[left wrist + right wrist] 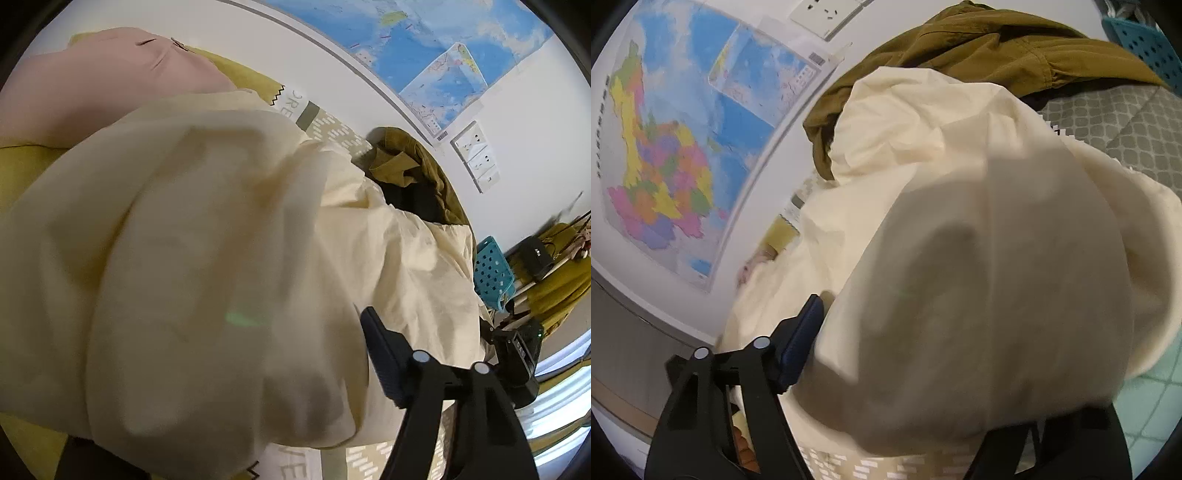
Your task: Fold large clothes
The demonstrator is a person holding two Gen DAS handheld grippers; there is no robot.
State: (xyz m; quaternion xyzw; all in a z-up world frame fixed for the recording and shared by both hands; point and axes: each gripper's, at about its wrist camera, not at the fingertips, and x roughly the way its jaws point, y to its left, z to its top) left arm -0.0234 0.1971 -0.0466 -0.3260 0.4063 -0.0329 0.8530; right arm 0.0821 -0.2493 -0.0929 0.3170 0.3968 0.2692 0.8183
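Observation:
A large cream garment [207,240] lies bunched on the bed and fills most of both views [979,258]. In the left wrist view, my left gripper [291,321] has one black finger with a blue pad [384,362] showing beside the cloth. The other finger is hidden under a draped fold. In the right wrist view, my right gripper [916,306] stands the same way: its left finger [801,339] shows at the cloth's edge and its right one is covered. Both pairs of jaws stand wide apart with loose cloth between them.
An olive-brown garment [406,158] [979,48] lies behind the cream one by the wall. A pink garment [92,81] sits at the far left on the mustard patterned bedcover [343,133]. A blue perforated basket [491,269] and a black device [517,354] are at right. Wall maps [665,147] hang behind.

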